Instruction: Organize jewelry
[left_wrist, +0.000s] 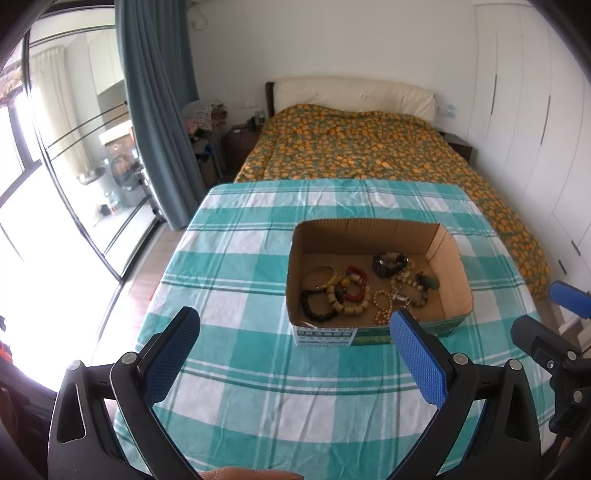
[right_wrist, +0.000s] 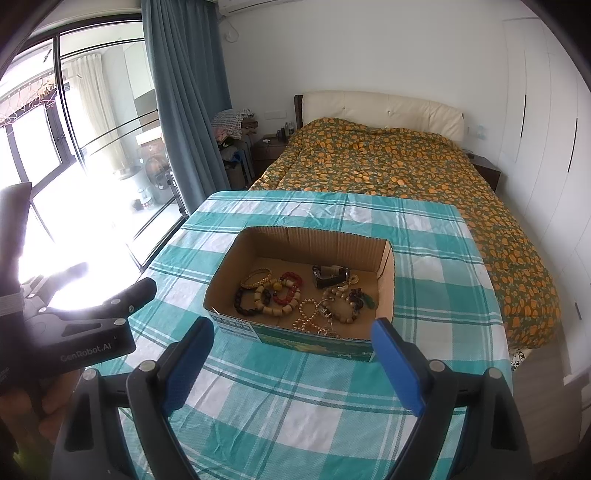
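An open cardboard box (left_wrist: 452, 273) (right_wrist: 386, 275) stands on a teal checked tablecloth. Inside lie several pieces: a gold bangle (left_wrist: 320, 277) (right_wrist: 255, 277), a red bead bracelet (left_wrist: 360, 286) (right_wrist: 291, 286), a dark bead bracelet (left_wrist: 317, 304) (right_wrist: 245, 302), a pearl strand (left_wrist: 383, 306) (right_wrist: 308, 314) and a dark watch (left_wrist: 388, 264) (right_wrist: 330, 275). My left gripper (left_wrist: 295, 328) hovers open just in front of the box's near wall, nothing between its blue pads. My right gripper (right_wrist: 291, 339) is open too, empty, over the cloth before the box.
The tablecloth (left_wrist: 258, 387) (right_wrist: 295, 406) covers a table that ends at a bed (left_wrist: 369, 147) (right_wrist: 406, 166) with an orange-patterned cover. Glass doors and a blue curtain (left_wrist: 159, 110) are at left, white wardrobes (left_wrist: 535, 129) at right.
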